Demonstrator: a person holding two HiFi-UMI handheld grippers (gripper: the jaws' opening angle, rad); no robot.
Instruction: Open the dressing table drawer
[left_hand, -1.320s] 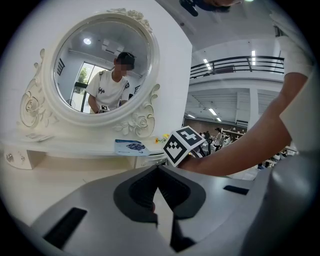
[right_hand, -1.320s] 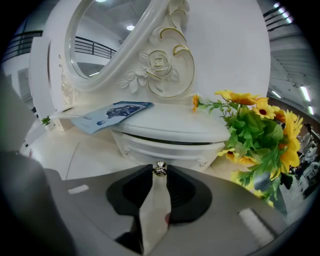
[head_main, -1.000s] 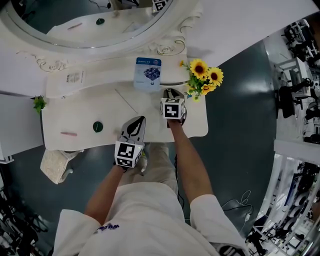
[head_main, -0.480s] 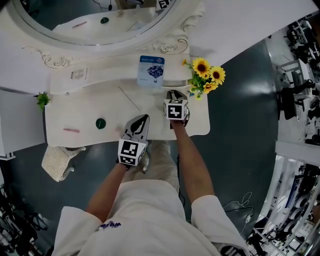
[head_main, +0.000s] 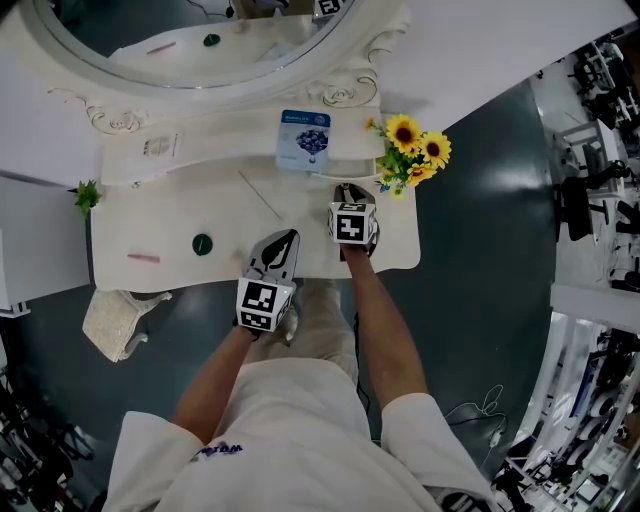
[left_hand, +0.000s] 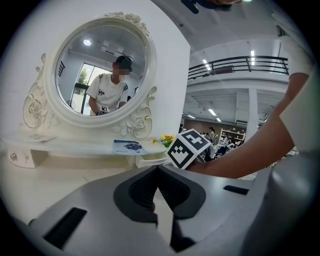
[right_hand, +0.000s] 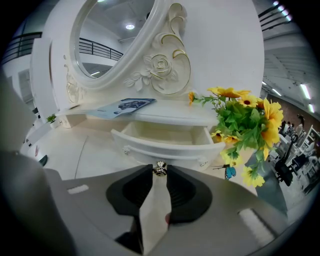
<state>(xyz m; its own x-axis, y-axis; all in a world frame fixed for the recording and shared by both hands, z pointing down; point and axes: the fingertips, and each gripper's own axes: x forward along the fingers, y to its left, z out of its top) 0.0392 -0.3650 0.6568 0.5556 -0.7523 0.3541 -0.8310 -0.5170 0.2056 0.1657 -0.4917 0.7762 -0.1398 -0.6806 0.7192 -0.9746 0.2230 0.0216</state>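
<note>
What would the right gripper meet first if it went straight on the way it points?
The right gripper pinches the knob; straight on, it would likely meet the drawer front just behind.

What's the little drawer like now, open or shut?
Open. The drawer sticks out from under the shelf, showing its bare inside, and the right gripper is shut on its knob.

free: tabletop (head_main: 160, 215) left | obstacle: sunflowers (head_main: 414, 150) beside drawer (right_hand: 160, 143), seemingly apart

An open lab hall: mezzanine railing (left_hand: 240, 62), equipment racks (head_main: 590, 440) around.
</note>
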